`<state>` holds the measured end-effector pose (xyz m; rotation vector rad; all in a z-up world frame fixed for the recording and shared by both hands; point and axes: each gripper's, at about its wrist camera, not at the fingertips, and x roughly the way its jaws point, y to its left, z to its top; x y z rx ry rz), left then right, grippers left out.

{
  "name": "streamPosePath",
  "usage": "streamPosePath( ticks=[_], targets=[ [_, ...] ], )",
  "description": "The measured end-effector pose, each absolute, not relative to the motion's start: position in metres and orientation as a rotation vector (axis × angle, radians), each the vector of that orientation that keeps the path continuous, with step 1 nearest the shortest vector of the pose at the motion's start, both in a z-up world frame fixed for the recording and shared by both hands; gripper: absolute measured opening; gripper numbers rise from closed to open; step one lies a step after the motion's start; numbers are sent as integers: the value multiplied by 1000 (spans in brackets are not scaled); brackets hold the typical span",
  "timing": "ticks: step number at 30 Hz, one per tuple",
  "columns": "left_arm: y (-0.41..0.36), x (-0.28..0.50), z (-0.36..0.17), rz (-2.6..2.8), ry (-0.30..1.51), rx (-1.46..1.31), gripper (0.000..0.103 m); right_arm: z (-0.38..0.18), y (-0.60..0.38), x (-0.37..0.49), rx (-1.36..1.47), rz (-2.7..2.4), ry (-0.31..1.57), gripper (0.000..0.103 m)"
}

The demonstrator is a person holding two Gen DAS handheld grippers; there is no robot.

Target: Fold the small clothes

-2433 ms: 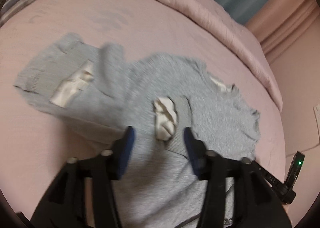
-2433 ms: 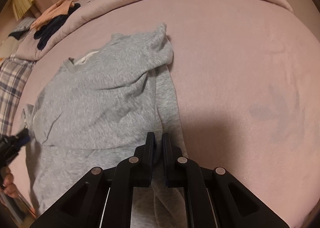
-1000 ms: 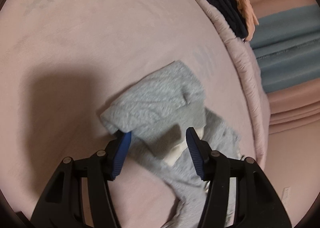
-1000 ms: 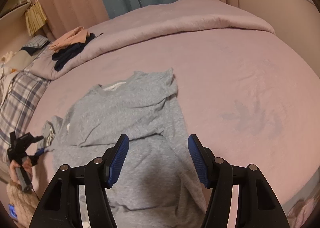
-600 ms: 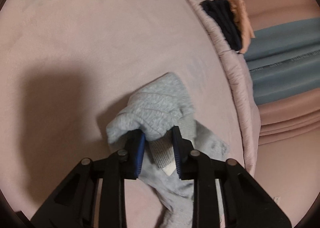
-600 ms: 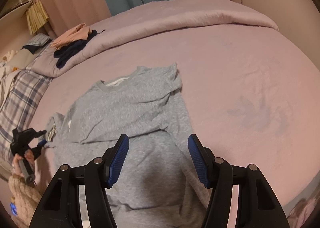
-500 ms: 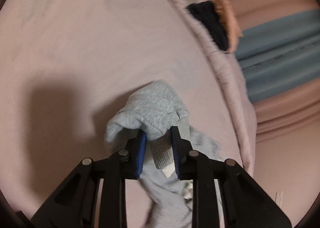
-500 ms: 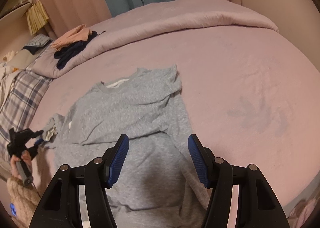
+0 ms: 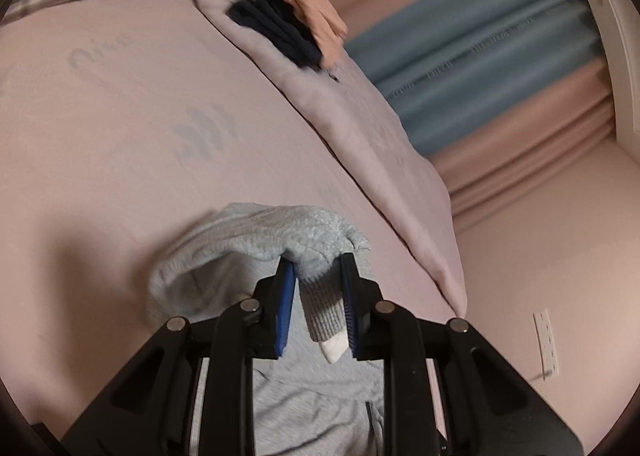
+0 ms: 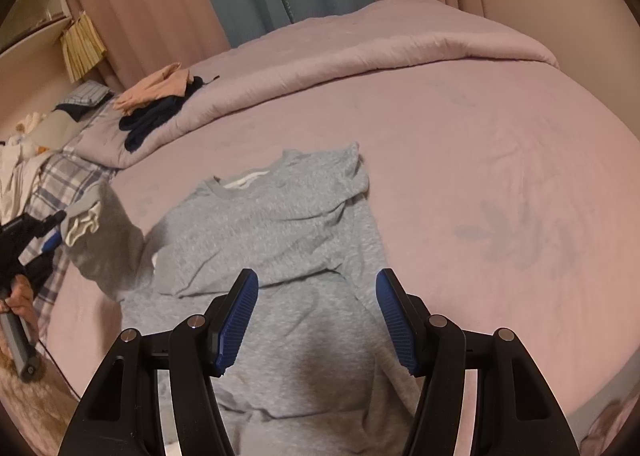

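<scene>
My left fingers (image 9: pixel 316 288) pinch the ribbed cuff of the grey sweatshirt (image 10: pixel 280 240) spread on the bed (image 10: pixel 500 160), my right fingers (image 10: pixel 318 316) hover spread above its hem; soft and floppy, it's best gripped at cuffs and seams.

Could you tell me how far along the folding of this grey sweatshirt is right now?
Done: the grey sweatshirt lies on the bed with its right sleeve folded across the chest. In hand: the left claw pinches the left sleeve cuff, lifted off the bed. Left: laying that sleeve over and folding the body; the right claw hovers open.
</scene>
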<state>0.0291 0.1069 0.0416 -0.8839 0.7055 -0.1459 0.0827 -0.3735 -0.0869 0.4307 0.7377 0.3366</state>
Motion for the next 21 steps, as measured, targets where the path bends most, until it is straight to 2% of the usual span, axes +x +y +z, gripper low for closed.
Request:
streamPosePath(
  ticks=[7, 19, 21],
  targets=[
    [61, 36, 19, -195, 800, -860, 21, -90, -375, 85, 474, 362, 746, 61],
    [22, 48, -64, -157, 1030, -841, 21, -92, -345, 96, 443, 466, 800, 62],
    [23, 47, -73, -126, 1055, -829, 22, -93, -336, 100, 414, 492, 817, 68]
  ],
)
